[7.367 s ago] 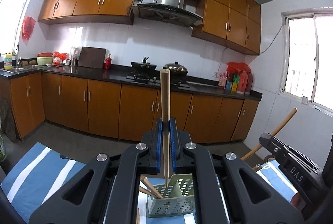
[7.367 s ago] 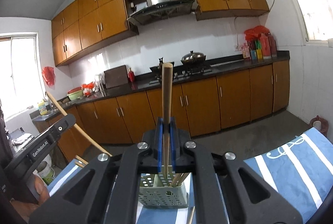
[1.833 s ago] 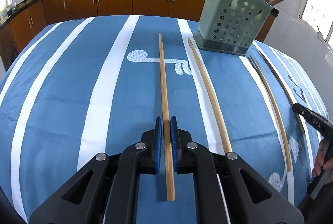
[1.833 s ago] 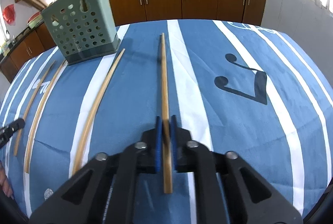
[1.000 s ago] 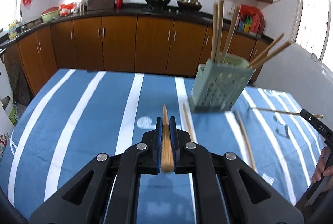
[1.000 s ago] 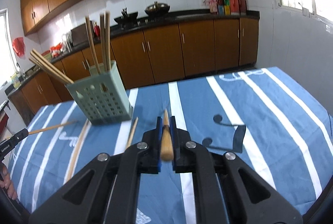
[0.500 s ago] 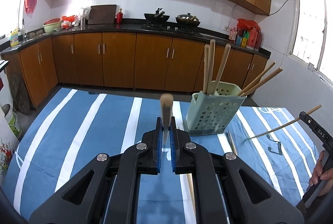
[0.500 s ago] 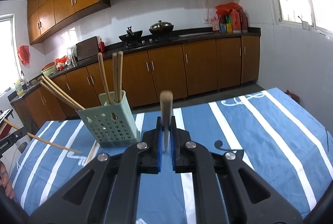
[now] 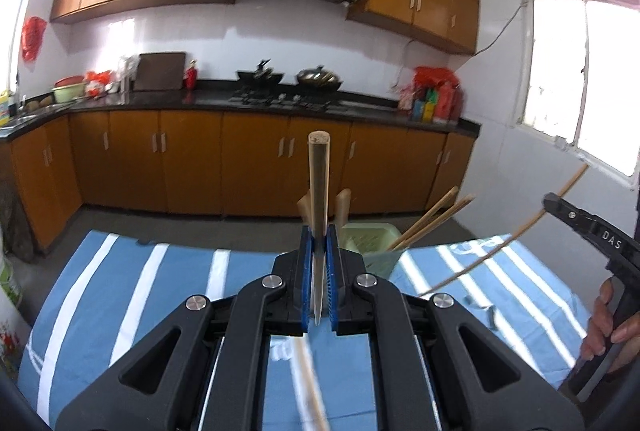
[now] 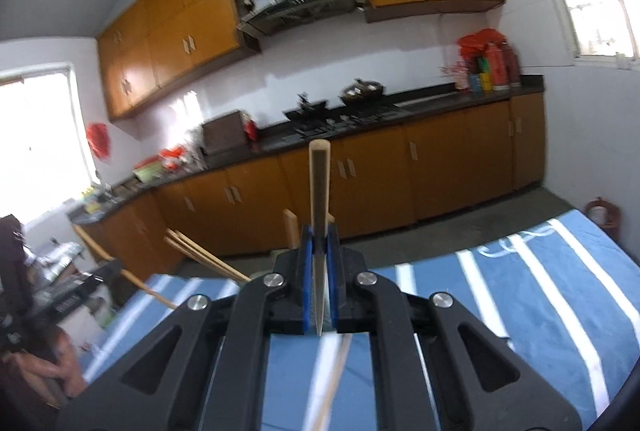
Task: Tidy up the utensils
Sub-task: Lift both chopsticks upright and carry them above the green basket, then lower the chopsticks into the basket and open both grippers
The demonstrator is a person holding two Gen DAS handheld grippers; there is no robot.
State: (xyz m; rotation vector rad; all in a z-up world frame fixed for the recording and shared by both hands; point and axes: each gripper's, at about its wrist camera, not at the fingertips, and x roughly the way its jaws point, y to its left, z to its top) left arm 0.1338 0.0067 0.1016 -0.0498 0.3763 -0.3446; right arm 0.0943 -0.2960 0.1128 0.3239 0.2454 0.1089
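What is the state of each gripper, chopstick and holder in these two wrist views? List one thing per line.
Left gripper: shut on a chopstick.
Left chopstick: held, pointing up, off the table.
Right gripper: shut on a chopstick.
Right chopstick: held, pointing up, off the table.
Green holder: upright on the tablecloth, chopsticks leaning inside.
Loose chopstick: lying on the tablecloth, blurred.

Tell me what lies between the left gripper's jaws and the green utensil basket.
In the left wrist view, only the chopstick clamped upright in the left gripper stands before the green basket; no other item shows there.
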